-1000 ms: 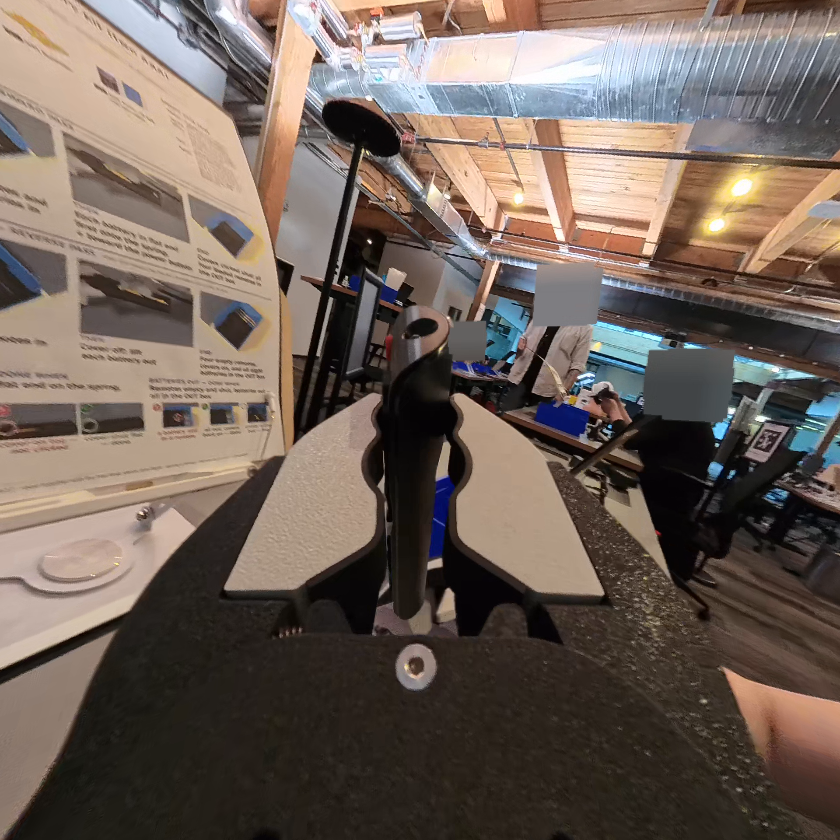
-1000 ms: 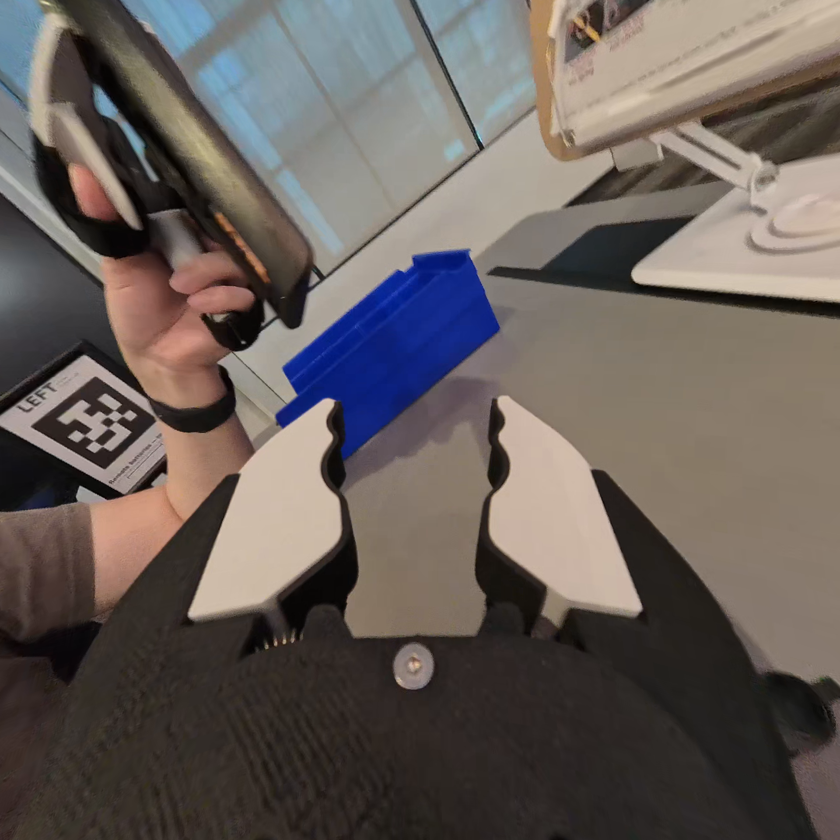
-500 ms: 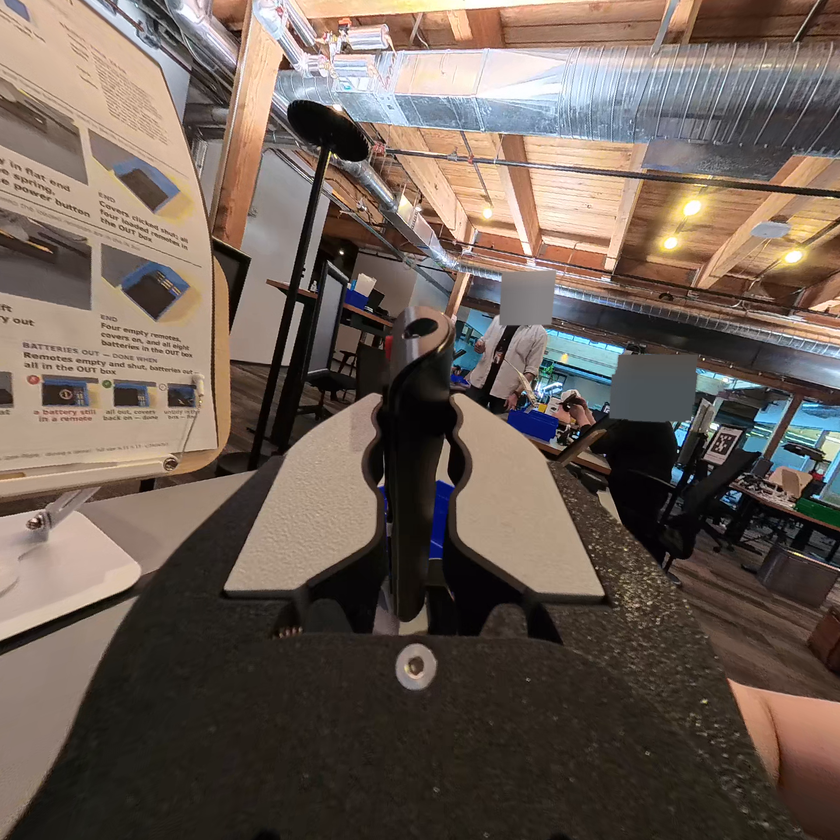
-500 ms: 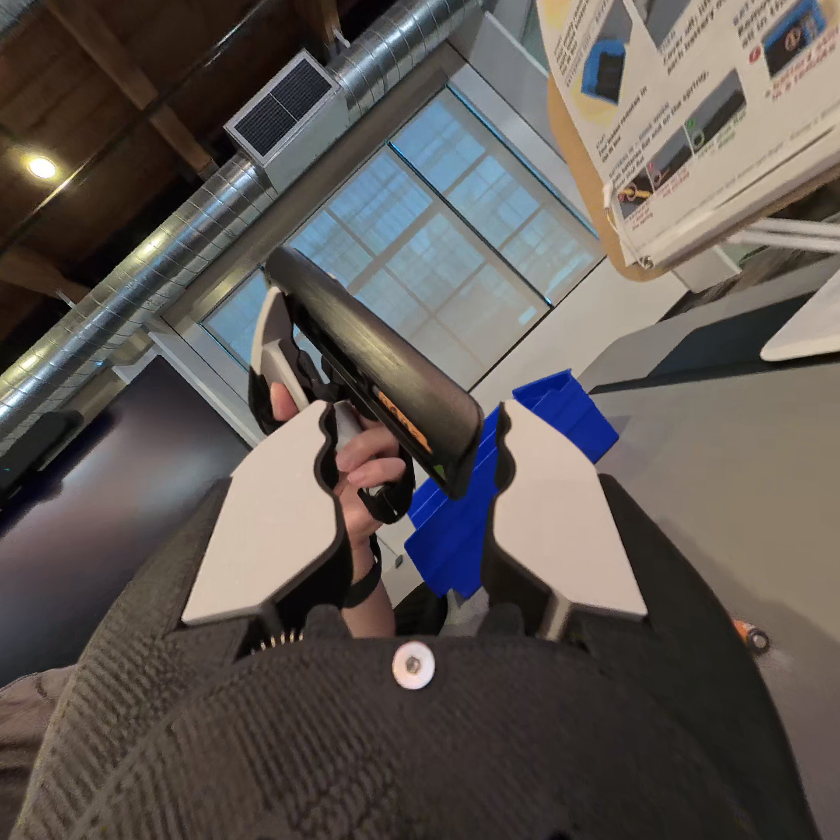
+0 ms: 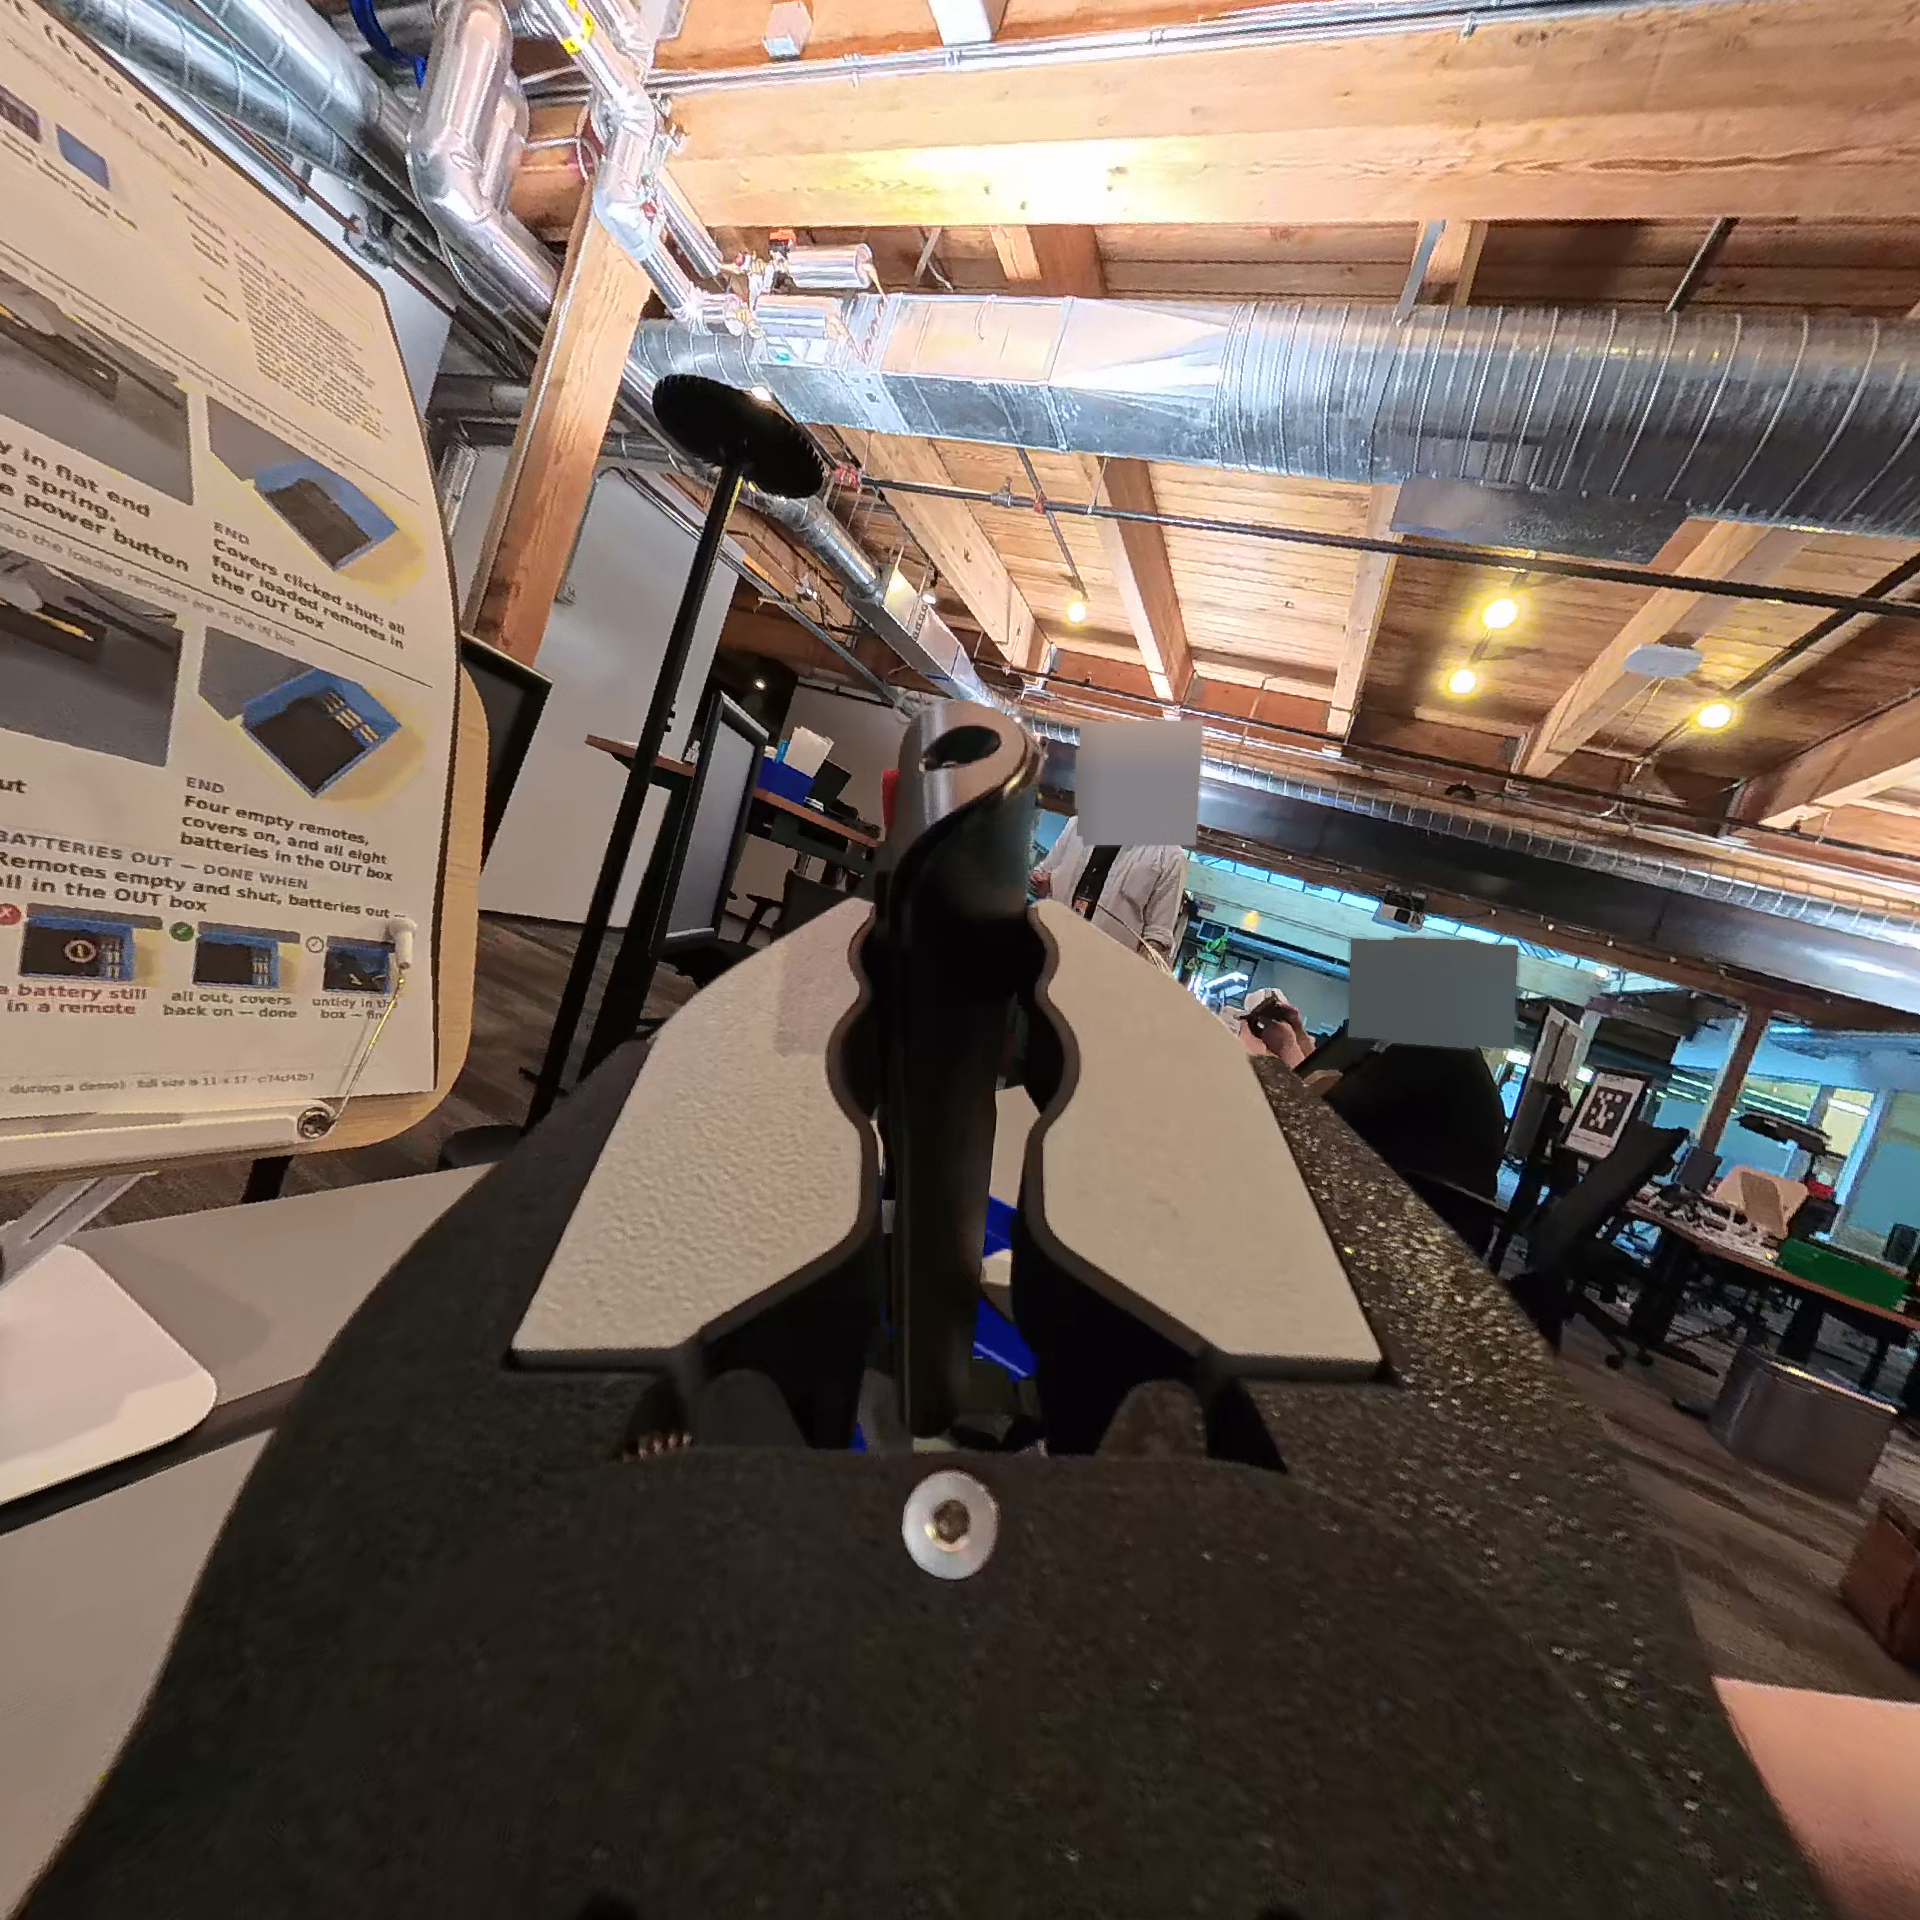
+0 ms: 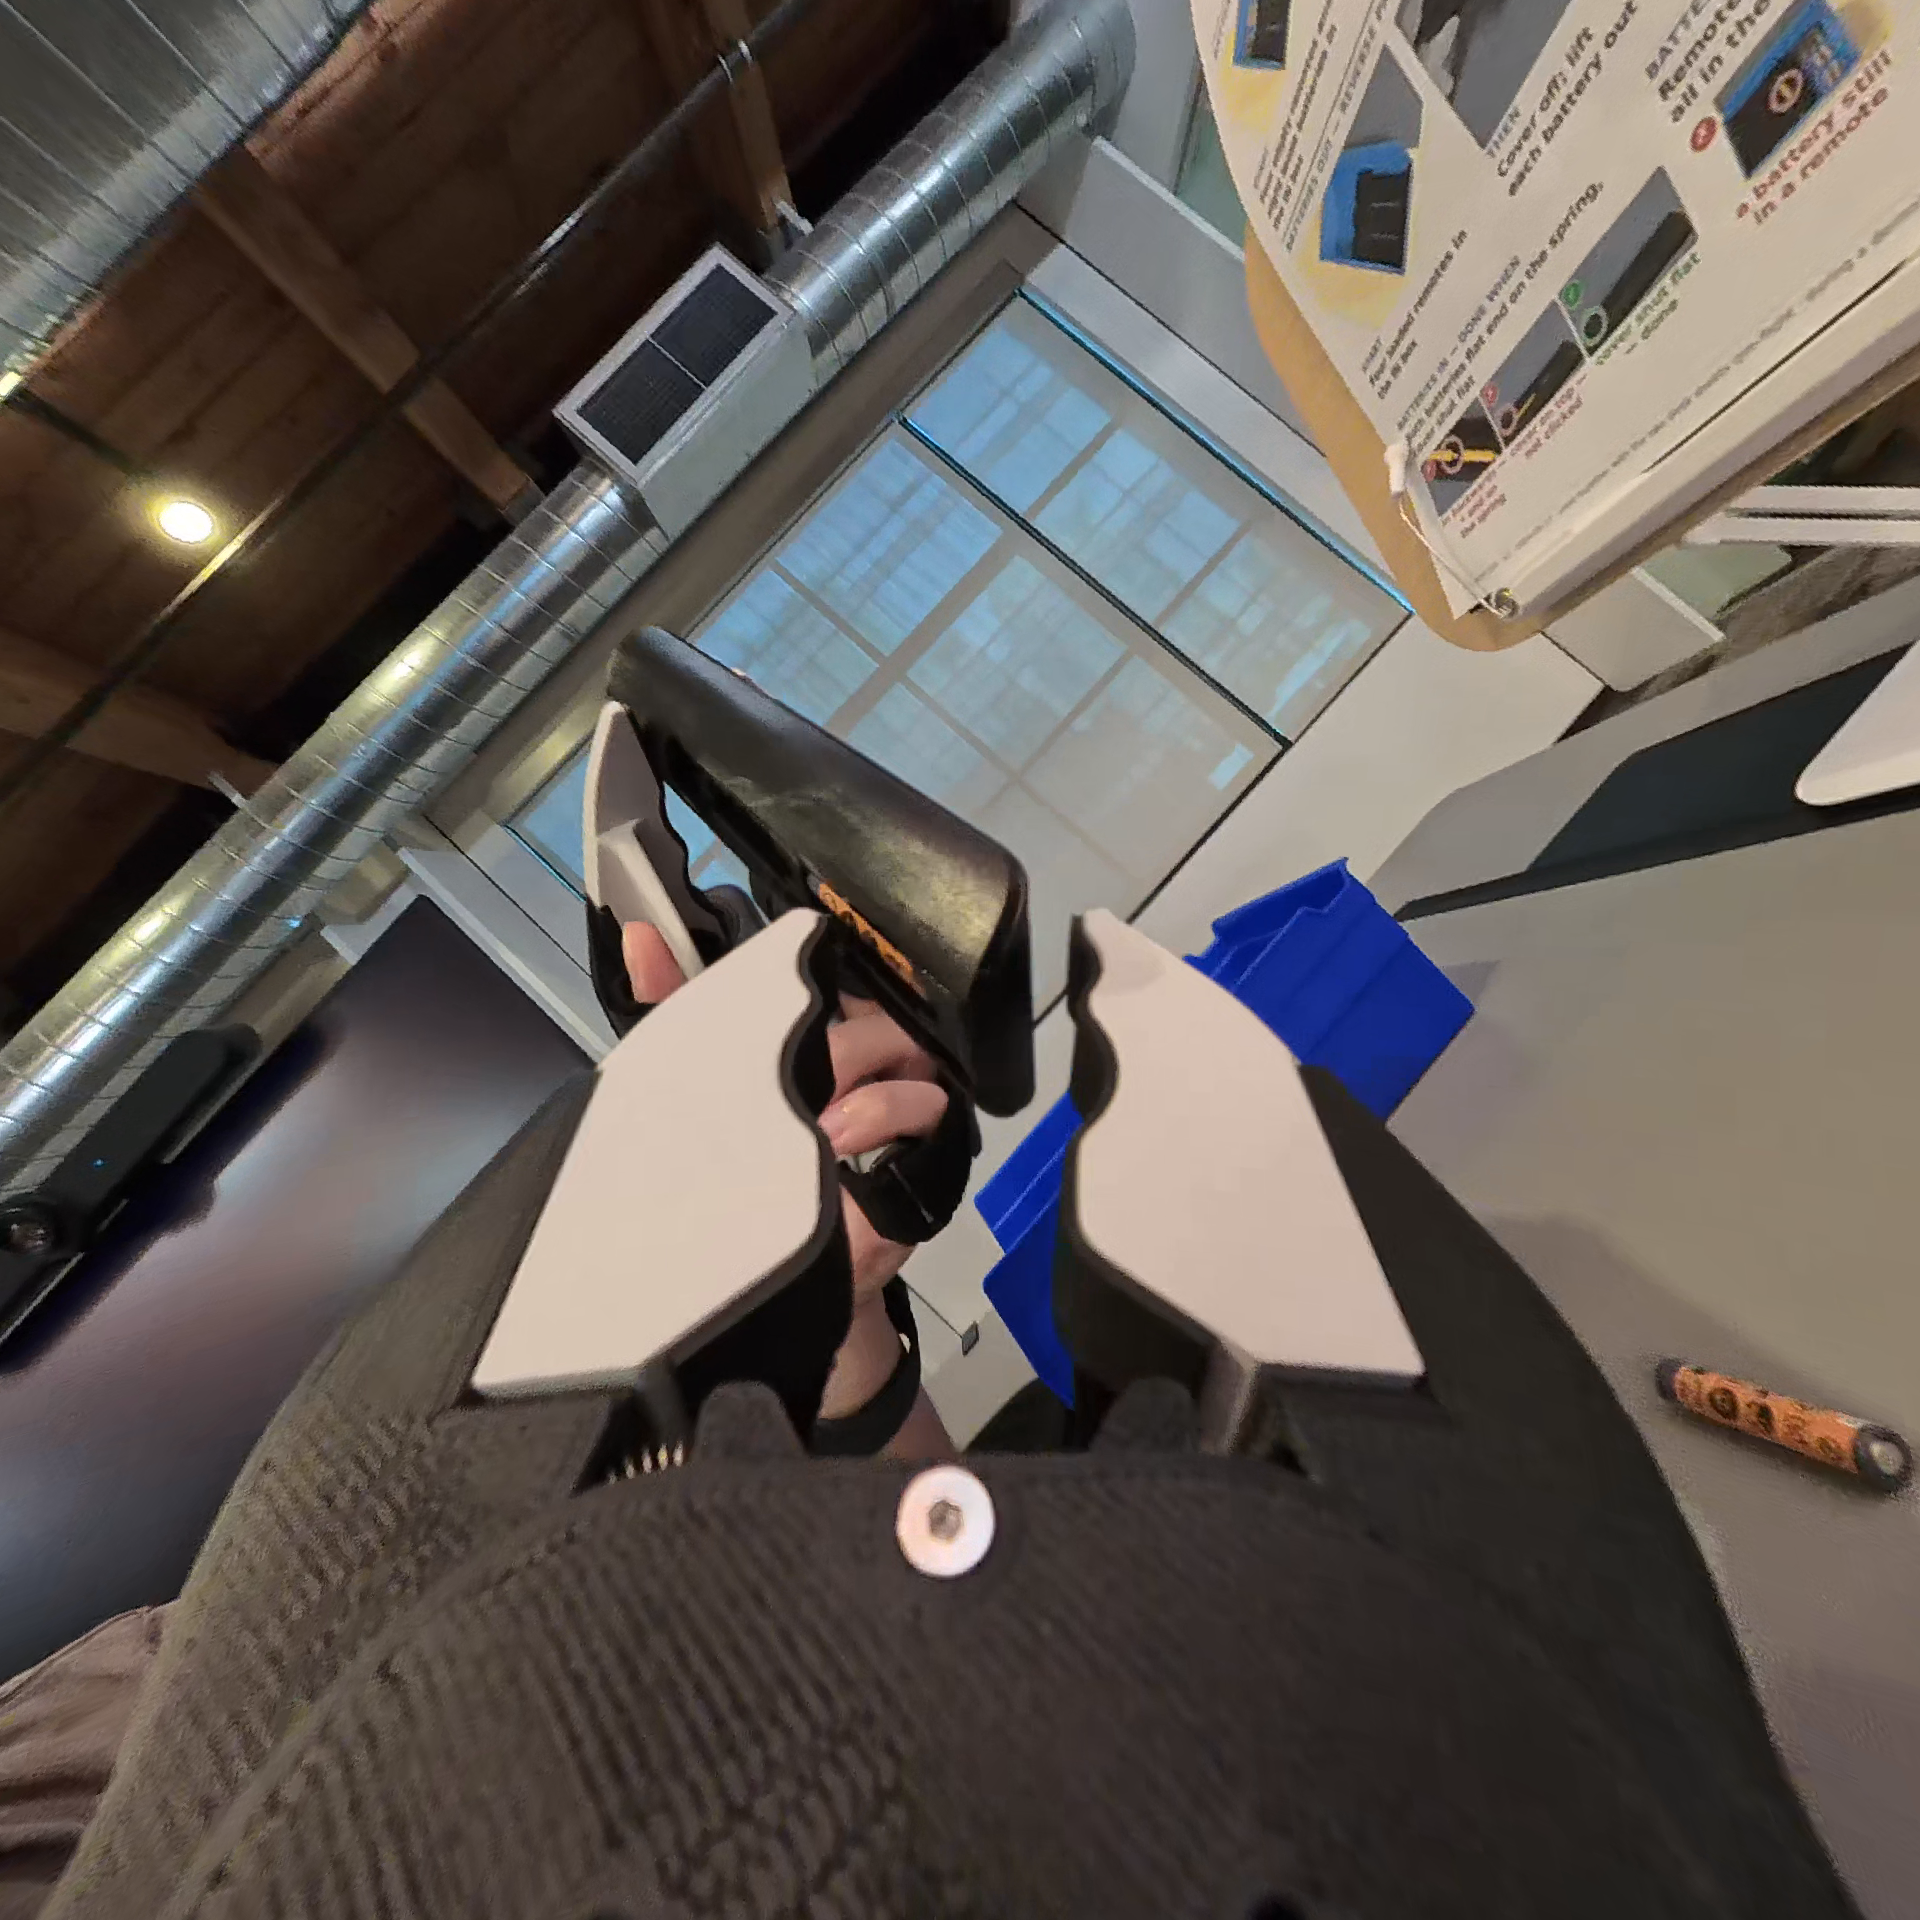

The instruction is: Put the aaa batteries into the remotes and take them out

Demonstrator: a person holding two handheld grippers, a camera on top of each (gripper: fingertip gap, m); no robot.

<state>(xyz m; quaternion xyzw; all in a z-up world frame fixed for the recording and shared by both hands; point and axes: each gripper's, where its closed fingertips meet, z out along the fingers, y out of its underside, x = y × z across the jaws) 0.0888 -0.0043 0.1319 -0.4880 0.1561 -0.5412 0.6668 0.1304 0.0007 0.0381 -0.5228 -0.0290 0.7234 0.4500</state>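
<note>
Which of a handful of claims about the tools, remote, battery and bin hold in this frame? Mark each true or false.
1. The left tool is shut on the black remote. True.
2. The right tool is clamped on an orange battery. False: its jaws stand open and empty; the loose battery lies on the grey table.
3. An orange battery shows in the remote's open compartment in the right wrist view. True.
4. The blue bin is held up in the air. False: it sits on the table.
5. The remote lies flat on the table. False: it is held up off it.
</note>
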